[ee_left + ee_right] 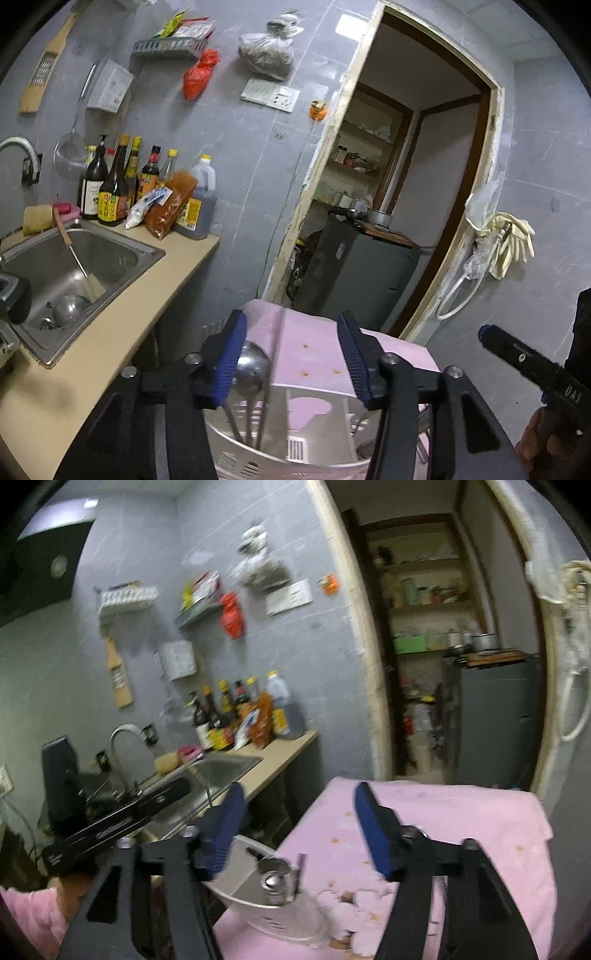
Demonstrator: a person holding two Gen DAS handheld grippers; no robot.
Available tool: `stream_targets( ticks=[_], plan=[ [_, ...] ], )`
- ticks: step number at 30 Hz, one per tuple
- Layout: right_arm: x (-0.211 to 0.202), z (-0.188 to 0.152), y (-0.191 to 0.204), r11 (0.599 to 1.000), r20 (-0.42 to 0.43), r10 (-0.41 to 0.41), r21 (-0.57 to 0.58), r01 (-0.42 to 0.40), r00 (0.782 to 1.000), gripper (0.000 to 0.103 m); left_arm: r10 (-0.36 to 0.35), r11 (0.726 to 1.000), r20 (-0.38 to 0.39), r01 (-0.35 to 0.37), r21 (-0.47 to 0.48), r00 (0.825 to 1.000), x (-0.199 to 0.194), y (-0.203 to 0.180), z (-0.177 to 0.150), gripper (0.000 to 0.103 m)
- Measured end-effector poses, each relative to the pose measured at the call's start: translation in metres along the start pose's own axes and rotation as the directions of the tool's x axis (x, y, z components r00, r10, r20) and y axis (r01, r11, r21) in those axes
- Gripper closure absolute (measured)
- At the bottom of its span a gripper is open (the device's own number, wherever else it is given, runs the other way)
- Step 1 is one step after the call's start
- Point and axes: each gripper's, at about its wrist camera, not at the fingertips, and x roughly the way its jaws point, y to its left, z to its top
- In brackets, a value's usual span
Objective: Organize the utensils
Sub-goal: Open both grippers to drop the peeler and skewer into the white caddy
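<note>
In the left wrist view, the left gripper [295,360] fills the lower middle of the frame with its blue-padded fingers spread wide and nothing between them. Just below and beyond it stands a white utensil holder [295,424] on a pink cloth [314,343]. A steel ladle [253,363] stands upright in the holder's left part, its bowl just beside the left finger pad; whether they touch cannot be told. A sink [74,266] lies at the left edge with a row of sauce bottles [122,184] behind it. The right gripper [532,365] enters at the lower right, seen from the side.

In the right wrist view, which is blurred, the right gripper [299,827] is likewise wide open and empty. The utensil holder [266,897] sits at lower centre on the pink cloth [443,830], metal utensils [277,878] standing in it. The left gripper [122,819] crosses the lower left.
</note>
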Motion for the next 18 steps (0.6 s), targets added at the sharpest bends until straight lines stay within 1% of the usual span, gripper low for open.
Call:
stream_targets(
  ticks=[1,2,3,4,5,7,8,9,11,14,18],
  plan=[
    [-0.006,0.002,-0.006,1.0,0.011,-0.018,0.004,0.018,1.0,0.028,0.005,1.0,0.001,-0.005,0.013,1.0,-0.002,-0.006,0.002,0.042],
    [-0.012,0.004,-0.011,0.999,0.021,-0.044,0.004,0.044,0.999,0.024,0.015,0.999,0.007,-0.015,0.028,1.0,-0.005,-0.014,0.003,0.033],
    [-0.019,0.006,-0.017,0.997,0.033,-0.072,0.003,0.072,0.997,0.019,0.02,0.999,0.017,-0.021,0.045,1.0,-0.008,-0.023,0.005,0.029],
    [-0.026,0.008,-0.023,0.995,0.041,-0.098,-0.002,0.098,0.994,0.015,0.02,0.998,0.024,-0.021,0.057,1.0,-0.011,-0.031,0.006,0.022],
    [-0.032,0.009,-0.029,0.992,0.048,-0.127,-0.009,0.128,0.991,0.013,0.02,0.997,0.029,-0.022,0.068,0.999,-0.013,-0.04,0.008,0.016],
    [-0.042,0.013,-0.038,0.985,0.06,-0.169,-0.022,0.17,0.984,0.007,0.026,0.995,0.037,-0.029,0.091,0.999,-0.016,-0.059,0.009,0.009],
    [-0.049,0.013,-0.044,0.979,0.069,-0.198,-0.034,0.201,0.978,0.005,0.028,0.995,0.041,-0.032,0.099,0.999,-0.017,-0.066,0.009,0.006],
    [-0.054,0.016,-0.049,0.974,0.074,-0.217,-0.042,0.221,0.973,0.003,0.03,0.993,0.049,-0.036,0.112,0.998,-0.018,-0.077,0.008,0.004],
    [-0.064,0.017,-0.061,0.961,0.086,-0.263,-0.062,0.269,0.961,0.003,0.036,0.99,0.065,-0.045,0.135,0.997,-0.019,-0.095,0.005,0.001],
    [-0.076,0.021,-0.077,0.945,0.099,-0.31,-0.078,0.318,0.946,0.003,0.034,0.985,0.075,-0.046,0.167,0.997,-0.018,-0.123,-0.001,0.001],
    [-0.093,0.023,-0.104,0.921,0.124,-0.369,-0.087,0.381,0.921,0.003,0.017,0.98,0.062,-0.029,0.199,0.998,-0.01,-0.159,-0.014,0.001]
  ],
)
